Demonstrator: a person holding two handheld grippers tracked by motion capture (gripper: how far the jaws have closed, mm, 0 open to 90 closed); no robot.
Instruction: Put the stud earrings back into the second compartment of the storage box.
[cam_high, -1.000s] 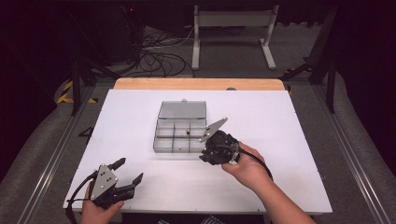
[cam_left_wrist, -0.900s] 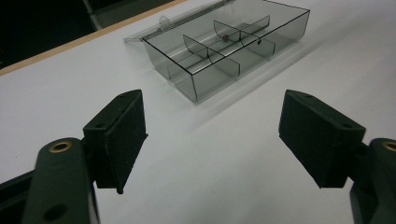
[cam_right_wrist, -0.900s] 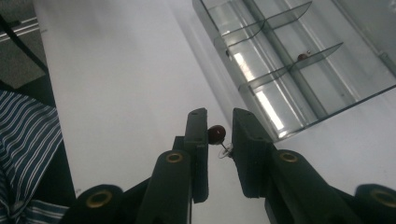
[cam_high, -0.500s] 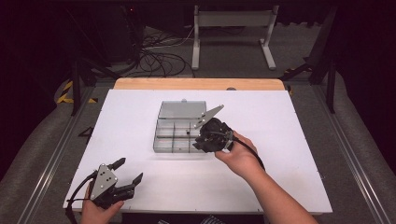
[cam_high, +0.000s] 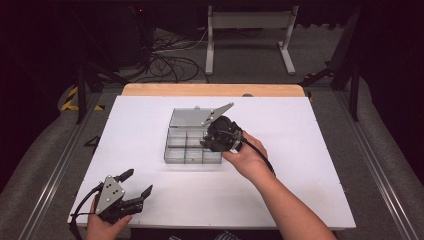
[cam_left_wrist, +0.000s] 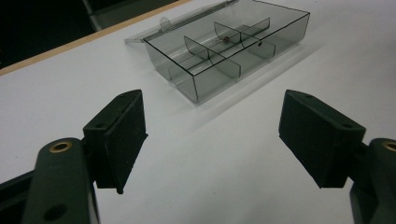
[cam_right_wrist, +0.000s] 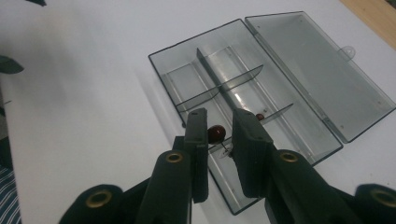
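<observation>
R claw (cam_right_wrist: 218, 133) clenched on a small dark red bead (cam_right_wrist: 215, 133), held over the open clear divided box (cam_high: 192, 142) at mid worktop (cam_high: 310, 150). L claw (cam_high: 134, 182) released, w/ nothing in it, resting near the worktop's front-left corner, well apart from the box.

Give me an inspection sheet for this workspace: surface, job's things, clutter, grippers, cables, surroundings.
Surface: white tabletop with a wooden far edge.
Job's things: clear compartment box, lid open flat; dark red bead; second small bead inside the box.
Clutter: nothing seen.
Grippers: right gripper shut on the dark red bead above the box; left gripper open, near the table's front-left corner.
Cables: black cable trails from the right gripper; tangle on the floor.
Surroundings: dark room, metal stand.
</observation>
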